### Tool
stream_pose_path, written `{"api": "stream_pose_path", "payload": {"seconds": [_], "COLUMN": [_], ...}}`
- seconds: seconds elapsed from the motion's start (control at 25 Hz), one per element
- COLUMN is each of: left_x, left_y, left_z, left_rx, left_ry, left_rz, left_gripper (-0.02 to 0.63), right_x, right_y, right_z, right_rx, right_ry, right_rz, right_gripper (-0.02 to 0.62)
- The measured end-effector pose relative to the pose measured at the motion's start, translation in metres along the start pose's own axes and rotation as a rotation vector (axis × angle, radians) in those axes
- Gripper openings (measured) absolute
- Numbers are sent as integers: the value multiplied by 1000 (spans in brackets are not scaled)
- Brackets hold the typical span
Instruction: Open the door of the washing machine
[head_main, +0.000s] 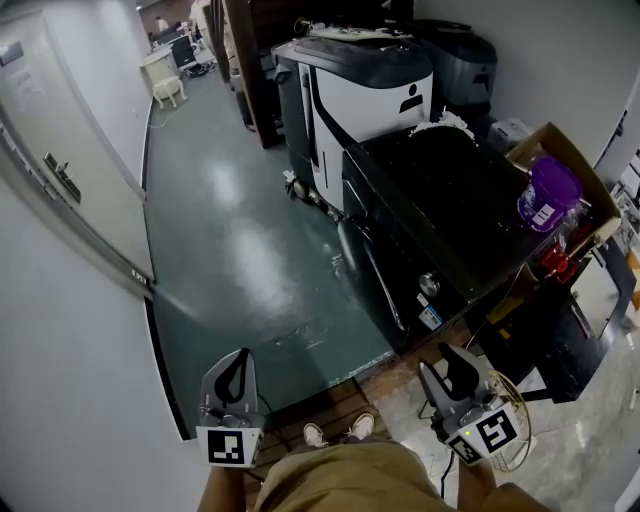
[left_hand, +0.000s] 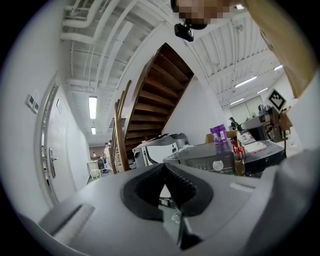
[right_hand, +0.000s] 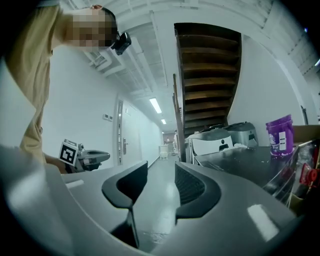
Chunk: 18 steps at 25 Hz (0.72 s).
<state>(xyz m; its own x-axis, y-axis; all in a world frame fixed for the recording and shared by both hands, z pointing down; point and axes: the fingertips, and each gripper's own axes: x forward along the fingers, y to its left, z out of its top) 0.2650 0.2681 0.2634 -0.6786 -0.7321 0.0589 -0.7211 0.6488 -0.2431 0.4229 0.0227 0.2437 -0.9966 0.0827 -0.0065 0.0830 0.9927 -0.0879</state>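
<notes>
Green hallway floor (head_main: 240, 250), left gripper (head_main: 241, 358) jaws together, right gripper (head_main: 448, 366) jaws slightly apart

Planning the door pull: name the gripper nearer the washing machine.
Right. The right gripper is just before the washing machine; the left gripper is farther off, by the wall.

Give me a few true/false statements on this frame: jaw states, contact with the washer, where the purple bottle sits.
1. The left gripper has its jaw tips together with nothing between them. True.
2. The right gripper is clamped on the washing machine door. False: its jaws stand apart and empty.
3. The purple bottle stands on the floor. False: it stands up at the cardboard box, beside the machine's top.
4. Neither gripper touches the washing machine. True.
</notes>
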Motion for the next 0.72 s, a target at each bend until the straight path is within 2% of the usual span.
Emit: {"api": "stream_pose_path", "payload": {"seconds": [0.04,0.08,0.16,0.28,0.4,0.6,0.72], "left_x": [-1,-1,-1,-3,-7,-26,-33], "left_y": [0,1,2,3,6,20,38], "left_z": [-1,-3,-3,-7,-18,-30,-37], "left_rx": [1,3,4,-7,-12,-4,28], "left_ry": [6,11,18,29,49,97,107], "left_rz": [5,10,20,43,80,134,174], "left_gripper": [60,60,60,60,60,60,60], "right_x": [1,3,6,14,27,54,70], "right_y": [-4,-9,-16,-16,-14,4,5], "right_z": [-2,-3,-6,-15,-35,-49,-52], "right_rx": [-13,-35,-88,-115,-89,-52,-41], "right_ry": [9,19,41,69,101,131,147], "right_rz": [-4,-12,-23,25,98,186,206], "right_gripper": [175,251,363,473,505,503,503]}}
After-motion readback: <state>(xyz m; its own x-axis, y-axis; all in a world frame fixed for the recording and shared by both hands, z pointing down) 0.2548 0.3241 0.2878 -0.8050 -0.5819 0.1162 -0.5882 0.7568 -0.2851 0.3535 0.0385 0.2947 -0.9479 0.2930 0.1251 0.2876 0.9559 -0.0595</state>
